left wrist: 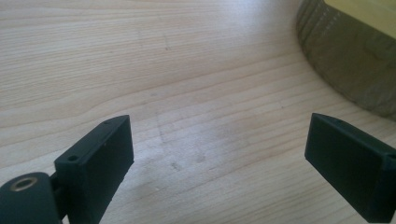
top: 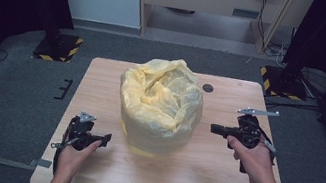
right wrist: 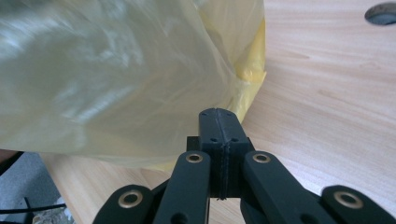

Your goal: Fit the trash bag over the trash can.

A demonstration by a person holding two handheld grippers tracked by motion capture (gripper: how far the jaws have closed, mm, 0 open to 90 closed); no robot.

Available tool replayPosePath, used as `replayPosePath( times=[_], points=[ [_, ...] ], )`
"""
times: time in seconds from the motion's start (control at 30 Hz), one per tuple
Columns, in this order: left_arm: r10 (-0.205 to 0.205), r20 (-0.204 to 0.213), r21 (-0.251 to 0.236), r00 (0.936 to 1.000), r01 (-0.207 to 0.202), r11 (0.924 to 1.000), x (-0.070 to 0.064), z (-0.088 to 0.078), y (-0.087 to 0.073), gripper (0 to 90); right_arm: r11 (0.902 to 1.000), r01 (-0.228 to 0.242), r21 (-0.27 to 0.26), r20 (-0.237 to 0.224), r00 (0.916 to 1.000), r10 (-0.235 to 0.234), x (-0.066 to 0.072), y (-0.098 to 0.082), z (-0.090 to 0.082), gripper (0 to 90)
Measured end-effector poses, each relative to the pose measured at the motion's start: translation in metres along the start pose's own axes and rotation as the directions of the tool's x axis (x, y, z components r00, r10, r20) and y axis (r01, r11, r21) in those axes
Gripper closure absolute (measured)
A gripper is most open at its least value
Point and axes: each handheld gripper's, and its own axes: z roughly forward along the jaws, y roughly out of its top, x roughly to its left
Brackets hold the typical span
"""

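We found the yellow plastic bag (top: 159,105) standing at the centre of the high view, on the wooden table (top: 216,182), draped over a round bin (left wrist: 348,65) whose ribbed side showed at the upper right of the left gripper view. Its mouth gaped upward in loose, crumpled folds.

The left gripper (top: 104,137) sat at the lower left of the high view, low over the table and short of the bag's base; its jaws stood wide apart with bare wood between them. The right gripper (top: 215,128) was at the right of the frame, pointing at the bag's side. In the right gripper view its jaws were pressed flat together, and we could see no film caught between them.

We judged the film to be very light, thin, limp and somewhat slippery; it would crumple and slide rather than resist, and a hard tug could tear it or lift it off the bin. The best hold, we thought, was a gathered fold at the rim of the mouth, pinched firmly, one grip on each side
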Motion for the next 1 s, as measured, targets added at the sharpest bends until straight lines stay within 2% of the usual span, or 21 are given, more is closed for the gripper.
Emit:
replayPosePath(
  times=[0.23, 0.4, 0.5, 0.6, 0.77, 0.9, 1.0],
  points=[
    [0.032, -0.007, 0.045, 0.9995, -0.032, 0.9985, -0.001, 0.007, -0.006, 7.5, 1.0, 0.003, -0.008, -0.011, 0.9999, -0.003, 0.005, 0.012, -0.009, 90.0],
    [0.036, -0.016, 0.075, 0.9992, -0.034, 0.9966, 0.001, 0.012, -0.011, 7.5, 0.9996, 0.025, -0.016, -0.017, 0.9995, -0.025, 0.014, 0.025, -0.012, 90.0],
    [0.041, -0.017, 0.082, 0.999, -0.04, 0.9958, 0.0, 0.013, -0.013, 7.5, 0.9988, 0.043, -0.021, -0.032, 0.9985, -0.044, 0.02, 0.034, -0.013, 90.0],
    [0.038, -0.015, 0.097, 0.9991, -0.037, 0.9947, 0.001, 0.014, -0.016, 7.3, 0.9985, 0.042, -0.036, -0.052, 0.9977, -0.044, 0.026, 0.042, -0.013, 90.0],
    [0.041, -0.015, 0.09, 0.9991, -0.039, 0.9951, 0.002, 0.014, -0.018, 6.3, 0.9975, 0.052, -0.048, -0.071, 0.9959, -0.055, 0.034, 0.06, -0.014, 90.0],
    [0.072, -0.022, 0.101, 0.9971, -0.07, 0.9925, -0.001, 0.017, -0.018, 2.8, 0.9953, 0.078, -0.058, -0.068, 0.9943, -0.082, 0.044, 0.077, -0.015, 90.0],
    [0.071, -0.026, 0.082, 0.9972, -0.068, 0.9943, -0.003, 0.018, -0.021, 0.0, 0.9938, 0.088, -0.067, -0.075, 0.9928, -0.093, 0.051, 0.09, -0.012, 90.0]
  ],
)
